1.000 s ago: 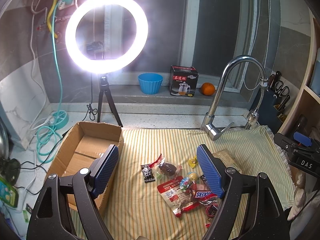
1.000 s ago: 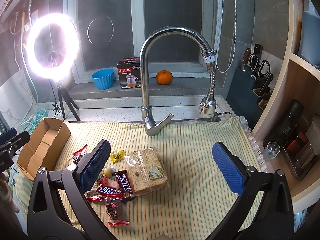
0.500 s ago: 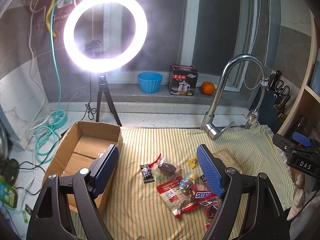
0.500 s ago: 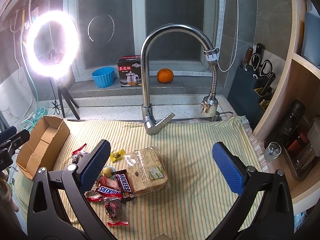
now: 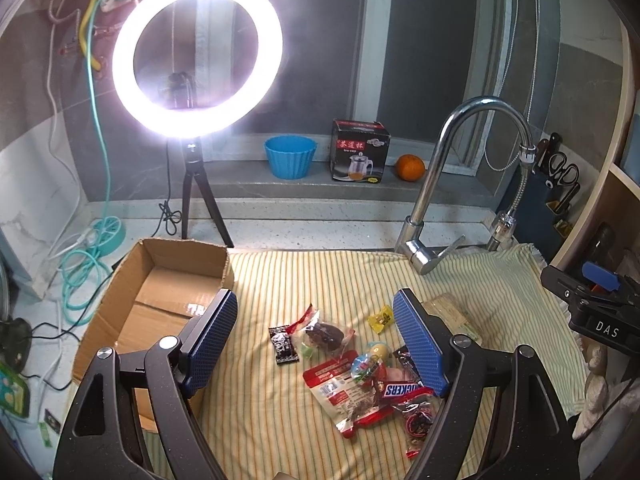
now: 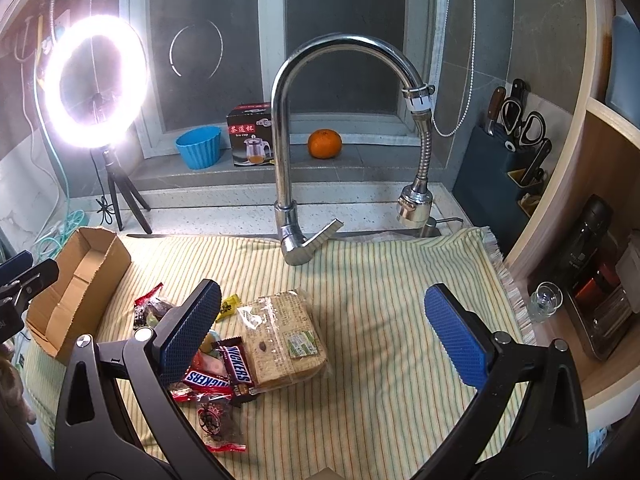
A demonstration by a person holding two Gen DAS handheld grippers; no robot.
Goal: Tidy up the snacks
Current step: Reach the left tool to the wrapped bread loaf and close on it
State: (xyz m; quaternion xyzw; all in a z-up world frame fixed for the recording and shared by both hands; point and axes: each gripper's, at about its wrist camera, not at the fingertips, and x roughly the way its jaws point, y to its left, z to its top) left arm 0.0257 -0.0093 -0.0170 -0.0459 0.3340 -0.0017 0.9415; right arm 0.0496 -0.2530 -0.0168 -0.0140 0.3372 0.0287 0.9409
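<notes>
A pile of snacks lies on a striped cloth [image 5: 320, 272]: a Snickers bar [image 5: 400, 390], a red-and-white packet [image 5: 340, 388], a small black packet [image 5: 283, 345], a yellow candy [image 5: 381, 315] and a dark wrapped snack [image 5: 325, 333]. A wrapped bread block [image 6: 280, 338] lies beside two Snickers bars [image 6: 236, 364]. An empty cardboard box [image 5: 160, 292] stands at the left; it also shows in the right wrist view [image 6: 80, 276]. My left gripper [image 5: 316, 344] is open above the pile. My right gripper [image 6: 324, 332] is open above the bread.
A chrome faucet [image 6: 288, 160] rises behind the cloth. A lit ring light on a tripod [image 5: 196, 56] stands at the back left beside cables [image 5: 80, 268]. A blue bowl [image 5: 290, 156], a tea box [image 5: 358, 150] and an orange [image 5: 410, 167] sit on the sill. Shelves [image 6: 600, 280] stand on the right.
Both grippers have shifted only slightly; the views drift a little. Both stay open and empty, and the snacks have not moved.
</notes>
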